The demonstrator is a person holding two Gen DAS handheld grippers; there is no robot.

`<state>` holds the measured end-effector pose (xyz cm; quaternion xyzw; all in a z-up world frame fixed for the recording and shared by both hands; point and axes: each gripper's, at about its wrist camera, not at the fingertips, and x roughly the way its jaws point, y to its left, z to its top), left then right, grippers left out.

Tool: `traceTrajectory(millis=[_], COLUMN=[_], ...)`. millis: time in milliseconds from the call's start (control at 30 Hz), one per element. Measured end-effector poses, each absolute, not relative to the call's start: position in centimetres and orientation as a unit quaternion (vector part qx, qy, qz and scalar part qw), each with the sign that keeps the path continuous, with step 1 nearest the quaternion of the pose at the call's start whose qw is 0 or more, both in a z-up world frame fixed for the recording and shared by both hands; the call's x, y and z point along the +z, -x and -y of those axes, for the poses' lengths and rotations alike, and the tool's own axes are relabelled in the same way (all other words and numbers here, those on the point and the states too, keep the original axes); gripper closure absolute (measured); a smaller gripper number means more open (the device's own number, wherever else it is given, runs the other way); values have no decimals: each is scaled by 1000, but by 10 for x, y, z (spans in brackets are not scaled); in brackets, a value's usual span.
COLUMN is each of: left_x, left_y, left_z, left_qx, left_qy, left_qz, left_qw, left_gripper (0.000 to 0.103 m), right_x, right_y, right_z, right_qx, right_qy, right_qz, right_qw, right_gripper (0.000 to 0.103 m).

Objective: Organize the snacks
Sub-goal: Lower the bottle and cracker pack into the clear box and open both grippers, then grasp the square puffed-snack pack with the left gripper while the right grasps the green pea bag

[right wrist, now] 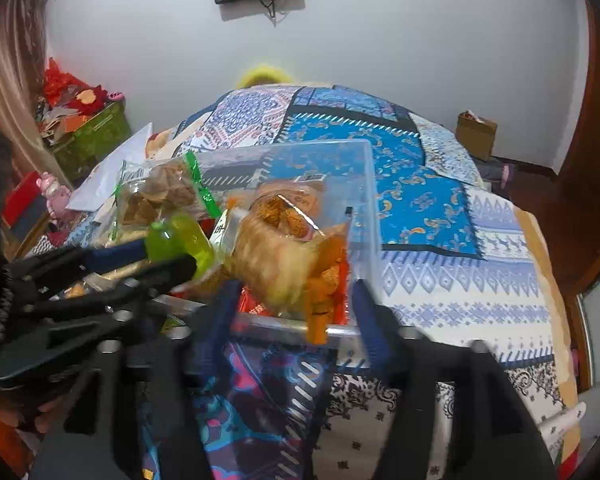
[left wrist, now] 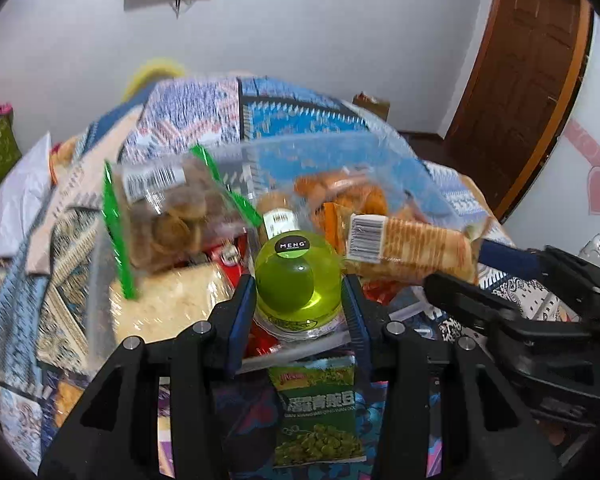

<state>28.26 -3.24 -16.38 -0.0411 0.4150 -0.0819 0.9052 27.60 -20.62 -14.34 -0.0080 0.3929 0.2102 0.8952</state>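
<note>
My left gripper (left wrist: 300, 292) is shut on a round green bottle (left wrist: 298, 276) with a black MENG label, held over a clear plastic bin (left wrist: 339, 148) of snacks. It also shows in the right wrist view (right wrist: 172, 256) with the green bottle (right wrist: 184, 240). My right gripper (right wrist: 296, 300) is open around a cracker packet (right wrist: 276, 264) that sits blurred between its jaws above the bin's (right wrist: 363, 200) near rim. The same cracker packet (left wrist: 411, 248) and right gripper (left wrist: 455, 276) show in the left wrist view. A green-edged cookie bag (left wrist: 168, 216) lies in the bin.
A green pea snack packet (left wrist: 317, 412) lies on the patterned cloth (right wrist: 439, 208) in front of the bin. A cardboard box (right wrist: 475, 136) stands past the table's far right. A green box (right wrist: 96, 136) with red items stands at the left. A brown door (left wrist: 527, 80) is at the right.
</note>
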Motion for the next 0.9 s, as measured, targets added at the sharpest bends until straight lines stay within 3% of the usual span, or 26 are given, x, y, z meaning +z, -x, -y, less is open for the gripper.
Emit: traceTrajectory(millis=[200, 467, 600, 900], left_x=[-158, -122, -108, -111], left_y=[-277, -244, -225, -190], left_z=[30, 28, 13, -40], left_qx=[-77, -69, -59, -18], left_qy=[50, 14, 16, 21], left_qz=[-415, -375, -362, -375], left_qw=[905, 924, 930, 927], left_gripper=[58, 43, 36, 32], right_x=[-141, -136, -129, -130], right_y=[-268, -255, -246, -231], right_z=[207, 208, 207, 188], right_qx=[210, 213, 215, 219], right_qy=[11, 3, -2, 8], right_qz=[-393, -396, -390, -390], right_qw=[895, 893, 895, 894], right_gripper=[42, 41, 35, 30])
